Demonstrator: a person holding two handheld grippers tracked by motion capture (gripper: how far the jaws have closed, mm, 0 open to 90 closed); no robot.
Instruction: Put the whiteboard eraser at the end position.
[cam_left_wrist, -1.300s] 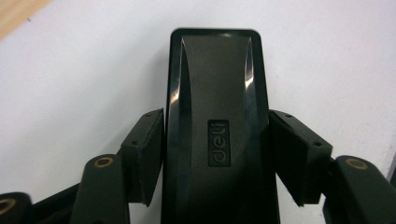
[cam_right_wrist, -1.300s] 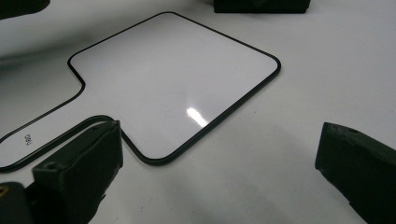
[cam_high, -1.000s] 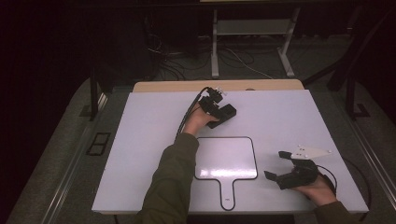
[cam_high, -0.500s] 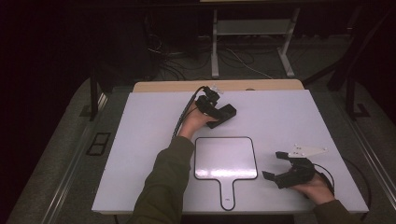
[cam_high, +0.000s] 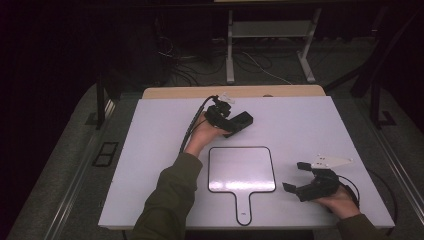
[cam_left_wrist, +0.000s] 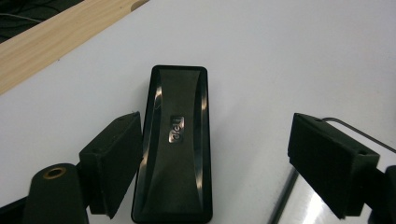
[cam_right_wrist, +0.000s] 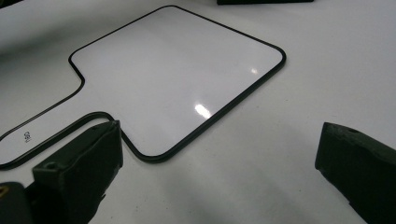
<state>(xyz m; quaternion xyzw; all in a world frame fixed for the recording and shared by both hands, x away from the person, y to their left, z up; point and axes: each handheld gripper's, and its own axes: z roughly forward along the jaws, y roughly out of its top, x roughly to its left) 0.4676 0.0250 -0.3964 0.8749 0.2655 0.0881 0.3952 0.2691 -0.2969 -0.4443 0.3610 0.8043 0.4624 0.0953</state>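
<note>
White surface (cam_high: 310, 125), bearing all items. Whiteboard paddle (cam_high: 241, 169), black-edged, flat at centre, handle toward the person. Black eraser (cam_left_wrist: 175, 144), lying flat just beyond the paddle; released, set-down judged complete. Left gripper (cam_left_wrist: 219, 163): fingers have just been opening, now apart, eraser between them but unpressed. Right gripper (cam_right_wrist: 224, 172): fingers wide apart, empty, beside the paddle.

At lower centre, an olive-green sleeve (cam_high: 167, 200). Each black hand-held gripper (cam_high: 231, 119) trails a black cable (cam_high: 192, 127); the lower-right one (cam_high: 306, 183) carries a grey three-cornered plate (cam_high: 330, 162).
</note>
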